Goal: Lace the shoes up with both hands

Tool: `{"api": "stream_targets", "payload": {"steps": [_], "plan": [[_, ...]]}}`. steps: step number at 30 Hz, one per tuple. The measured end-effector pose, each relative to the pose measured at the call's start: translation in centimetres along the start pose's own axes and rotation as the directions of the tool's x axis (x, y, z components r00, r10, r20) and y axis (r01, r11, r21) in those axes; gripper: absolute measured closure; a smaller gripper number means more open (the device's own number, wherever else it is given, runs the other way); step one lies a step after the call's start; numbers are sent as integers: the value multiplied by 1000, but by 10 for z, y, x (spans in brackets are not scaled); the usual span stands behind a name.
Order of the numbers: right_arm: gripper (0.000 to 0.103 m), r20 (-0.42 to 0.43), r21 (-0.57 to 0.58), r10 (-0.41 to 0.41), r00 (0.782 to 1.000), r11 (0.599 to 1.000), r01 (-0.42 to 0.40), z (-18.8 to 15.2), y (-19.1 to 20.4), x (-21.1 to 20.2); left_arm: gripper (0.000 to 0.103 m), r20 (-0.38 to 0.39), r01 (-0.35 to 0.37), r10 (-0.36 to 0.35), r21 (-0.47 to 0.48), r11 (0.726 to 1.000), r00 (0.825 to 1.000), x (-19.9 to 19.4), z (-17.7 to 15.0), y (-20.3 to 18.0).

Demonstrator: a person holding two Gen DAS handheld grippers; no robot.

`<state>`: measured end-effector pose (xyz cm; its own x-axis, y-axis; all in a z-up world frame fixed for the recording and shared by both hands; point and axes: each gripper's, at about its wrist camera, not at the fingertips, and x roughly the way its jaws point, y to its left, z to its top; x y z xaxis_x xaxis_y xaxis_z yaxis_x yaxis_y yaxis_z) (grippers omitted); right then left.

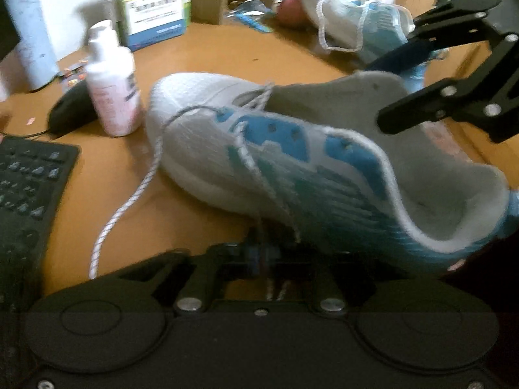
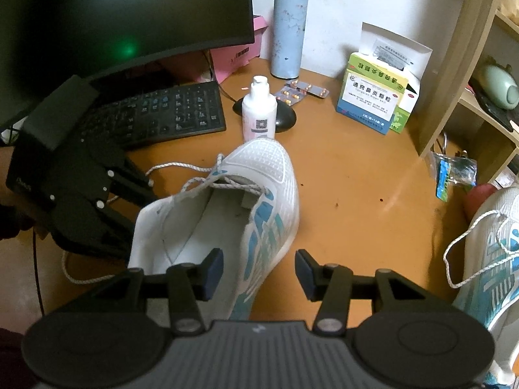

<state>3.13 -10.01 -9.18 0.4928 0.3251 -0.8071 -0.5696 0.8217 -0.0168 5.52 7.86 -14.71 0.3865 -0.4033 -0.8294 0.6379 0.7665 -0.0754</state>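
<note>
A white and blue shoe [image 2: 259,194] lies on the orange desk, toe pointing away; it also shows in the left wrist view [image 1: 292,162]. Its white speckled lace [image 1: 129,201] runs through the front eyelets and trails loose on the desk [image 2: 172,165]. My left gripper [image 1: 262,253] is shut on a strand of the lace at the shoe's near side; it shows at the shoe's left in the right wrist view [image 2: 142,214]. My right gripper [image 2: 259,272] is open over the shoe's heel side, holding nothing; it shows at the upper right of the left wrist view [image 1: 399,81].
A white bottle [image 2: 259,110], black mouse [image 2: 285,116], keyboard [image 2: 155,113] and monitor [image 2: 123,16] stand beyond the shoe. A blue flask [image 2: 288,32], pill strips [image 2: 301,90] and medicine boxes [image 2: 373,103] are at the back. A second shoe [image 2: 493,253] lies right, beside wooden shelves [image 2: 454,97].
</note>
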Motion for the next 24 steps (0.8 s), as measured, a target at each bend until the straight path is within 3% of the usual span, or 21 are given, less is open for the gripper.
{"api": "stream_targets", "payload": {"steps": [3,6,7,10,11,13,17,23,24], "plan": [[53,31,28,22,999,999,-23,3,-3,-4,103,49,-67,72,-108,992,996,-18,2,16],[53,72,111,82,994,990,-90,8,-12,-7,103,150,-168,203,-220,961,968,-62,6,35],[53,90,144,105,990,983,-117,10,-15,-8,103,173,-168,209,-228,959,962,-72,10,36],[63,167,272,206,964,930,-246,21,-29,-10,103,231,-172,218,-204,964,948,-90,22,27],[75,191,298,240,952,910,-290,26,-31,-10,103,248,-167,203,-157,973,947,-97,29,16],[76,236,339,301,924,866,-369,37,-36,-9,103,263,-182,204,-104,978,943,-103,35,1],[76,271,337,355,895,835,-434,50,-33,-6,103,258,-173,171,-16,985,951,-102,44,-29],[76,247,336,391,887,823,-457,48,-30,-1,103,245,-172,166,6,985,955,-94,42,-49],[80,246,353,403,881,810,-469,46,-31,1,103,240,-174,168,6,985,956,-93,41,-51]]}}
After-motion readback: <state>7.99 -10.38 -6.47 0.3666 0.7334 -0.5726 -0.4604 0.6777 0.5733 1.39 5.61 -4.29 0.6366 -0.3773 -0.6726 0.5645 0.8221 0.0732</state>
